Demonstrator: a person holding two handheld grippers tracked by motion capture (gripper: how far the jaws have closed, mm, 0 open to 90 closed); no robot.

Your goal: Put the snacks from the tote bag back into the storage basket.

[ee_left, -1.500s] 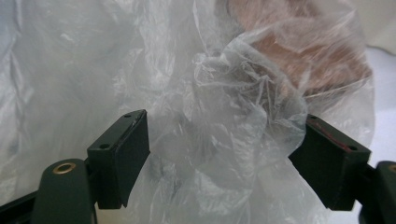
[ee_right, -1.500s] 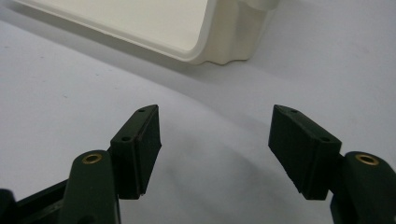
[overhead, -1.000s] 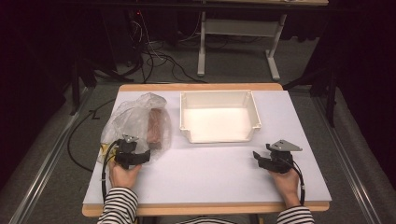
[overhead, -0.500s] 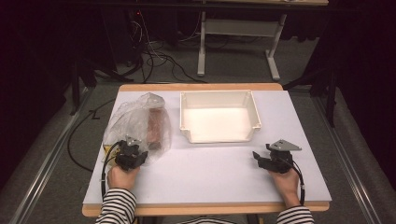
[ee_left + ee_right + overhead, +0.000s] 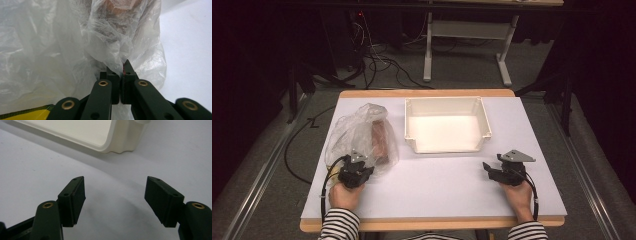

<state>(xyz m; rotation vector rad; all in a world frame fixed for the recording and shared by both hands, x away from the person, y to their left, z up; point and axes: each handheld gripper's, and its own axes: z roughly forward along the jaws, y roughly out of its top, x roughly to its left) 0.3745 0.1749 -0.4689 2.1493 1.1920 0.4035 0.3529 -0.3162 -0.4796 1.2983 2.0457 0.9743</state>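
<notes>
Left gripper view shows my left gripper (image 5: 119, 72) with jaws pinched on the plastic bag (image 5: 50, 50), its reddish-brown block (image 5: 116, 7) straight ahead, lengthwise beyond them; my right gripper (image 5: 115, 197) idles open.

Left gripper (image 5: 360, 167) has slid right and pushed forward into the near edge of the clear plastic bag (image 5: 357, 132), and its jaws have now closed tight, pinching a fold of film (image 5: 120, 58) between them.
</notes>
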